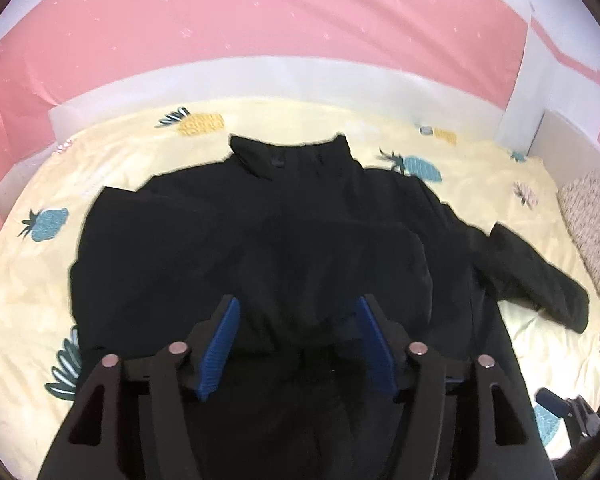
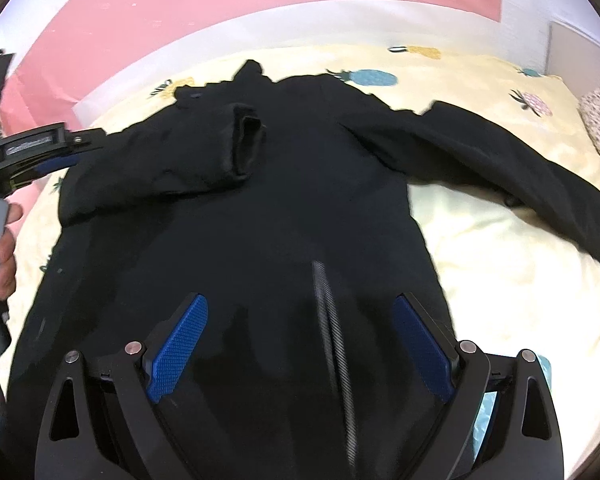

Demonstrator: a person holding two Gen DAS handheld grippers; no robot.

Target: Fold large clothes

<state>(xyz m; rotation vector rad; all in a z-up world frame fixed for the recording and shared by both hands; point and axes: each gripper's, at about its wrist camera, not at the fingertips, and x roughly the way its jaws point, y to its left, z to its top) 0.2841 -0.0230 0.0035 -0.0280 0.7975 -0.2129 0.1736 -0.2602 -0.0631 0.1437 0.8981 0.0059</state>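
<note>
Black jacket [image 1: 284, 240] lies spread on the bed [image 1: 28, 312], centre frame; its hem is cut off behind both tools. Left tool [image 1: 298, 312] wide, empty. Right tool [image 2: 300, 316] wide, empty. Fabric detail is lost in darkness.

Left gripper [image 1: 296, 308] held level with blue pads [image 1: 220, 344] spread wide, right gripper [image 2: 300, 320] likewise parted and gripping nothing, bare left hand [image 2: 6, 252] wrapped round its handle at the left edge
</note>
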